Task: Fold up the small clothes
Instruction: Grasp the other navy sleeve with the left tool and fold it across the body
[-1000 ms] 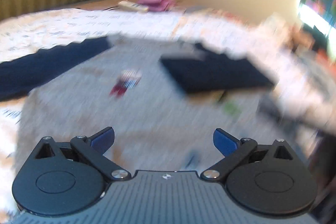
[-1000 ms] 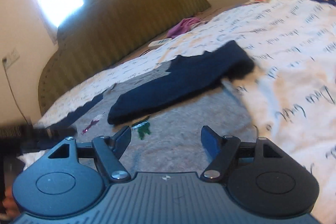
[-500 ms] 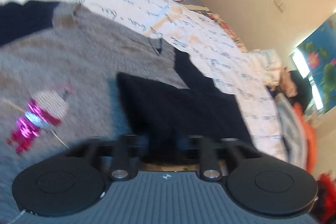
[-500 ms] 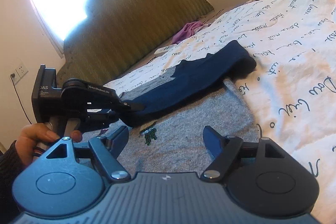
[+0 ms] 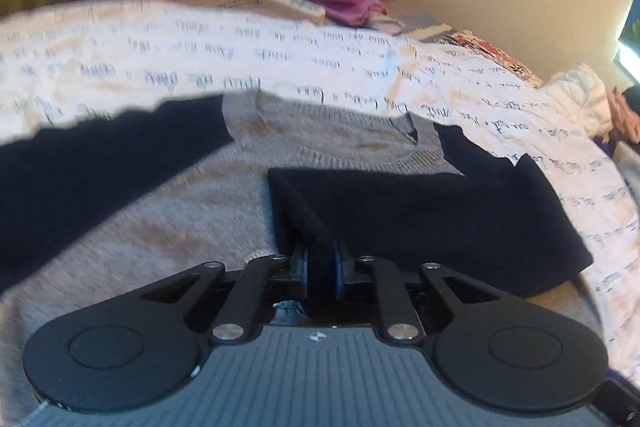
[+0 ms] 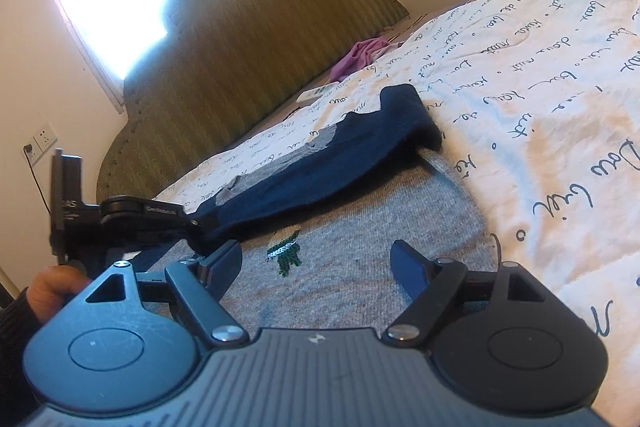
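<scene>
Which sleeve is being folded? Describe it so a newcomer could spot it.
On the white quilt with handwriting print lies a grey sweater with navy sleeves. It's the navy sleeve folded across the chest, pinched by the left tool; the other sleeve lies outstretched.

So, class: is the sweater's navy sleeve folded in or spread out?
Folded in: navy sleeve lies across the grey sweater, left tongs pinching its cuff.

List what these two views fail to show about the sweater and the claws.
- Sweater hem: in the left wrist view the left claw and its body cover the lower gray sweater.
- Other navy sleeve: cut off by the left edge, blurred.
- Grasped navy sleeve cuff: buried between the pads.
- Sequin motif: right wrist view, too small to identify.
- Right claw: open, hovering; contact with the cloth unclear.
</scene>
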Tool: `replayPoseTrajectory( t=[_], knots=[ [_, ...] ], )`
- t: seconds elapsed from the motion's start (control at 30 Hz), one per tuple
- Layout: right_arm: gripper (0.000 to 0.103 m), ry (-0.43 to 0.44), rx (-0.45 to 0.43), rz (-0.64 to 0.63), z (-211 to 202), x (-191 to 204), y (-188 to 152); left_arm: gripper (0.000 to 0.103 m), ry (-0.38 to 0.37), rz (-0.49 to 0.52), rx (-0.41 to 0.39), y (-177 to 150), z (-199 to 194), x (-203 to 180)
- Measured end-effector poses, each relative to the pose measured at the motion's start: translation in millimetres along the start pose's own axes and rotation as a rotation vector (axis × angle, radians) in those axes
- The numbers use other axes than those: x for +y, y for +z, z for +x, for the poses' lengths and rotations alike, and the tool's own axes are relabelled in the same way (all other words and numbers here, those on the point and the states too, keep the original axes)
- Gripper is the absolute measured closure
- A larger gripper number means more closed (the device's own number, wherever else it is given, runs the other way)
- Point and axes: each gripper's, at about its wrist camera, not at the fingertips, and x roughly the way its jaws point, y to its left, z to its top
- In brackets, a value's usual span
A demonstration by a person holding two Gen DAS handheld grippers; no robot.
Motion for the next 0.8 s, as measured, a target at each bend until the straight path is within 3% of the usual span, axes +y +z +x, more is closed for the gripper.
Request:
replayPoseTrajectory(
  t=[0.1, 0.27, 0.37, 0.47, 0.53, 0.6, 0.63, 0.7, 0.77, 0.8],
  knots=[
    [0.021, -0.001, 0.001, -0.001, 0.1, 0.3, 0.0, 0.100, 0.031, 0.045, -0.075, 2.3, -20.3, -0.7],
    [0.021, 0.000, 0.003, 0.001, 1.0, 0.1, 0.3, 0.103, 0.071, 0.020, -0.075, 5.6, -27.3, 21.2],
    [0.021, -0.001, 0.004, 0.001, 1.0, 0.1, 0.2, 0.103, -0.015, -0.071, -0.026, 6.2, -27.3, 40.6],
    [0.021, -0.002, 0.003, 0.001, 1.1, 0.3, 0.1, 0.085, -0.099, -0.173, 0.015, 5.2, -24.0, 50.8],
    [0.021, -0.003, 0.003, 0.001, 1.1, 0.2, 0.1, 0.045, -0.135, -0.211, 0.040, 5.5, -18.7, 51.6],
    [0.021, -0.002, 0.003, 0.002, 1.2, 0.3, 0.1, 0.035, -0.165, -0.241, 0.028, 4.6, -16.7, 49.6],
    [0.021, -0.002, 0.004, 0.002, 1.3, 0.2, 0.2, 0.035, -0.185, -0.239, 0.025, 5.3, -15.2, 46.2],
    [0.021, -0.001, 0.003, 0.002, 1.1, 0.2, 0.1, 0.043, -0.198, -0.218, 0.031, 5.5, -10.7, 37.3],
    [0.021, -0.001, 0.003, 0.002, 1.2, 0.3, 0.1, 0.078, -0.208, -0.174, 0.059, 2.8, -2.9, 28.7],
    [0.021, -0.001, 0.003, 0.002, 1.1, 0.3, 0.1, 0.100, -0.206, -0.147, 0.080, 0.6, 2.1, 24.2]
  ],
)
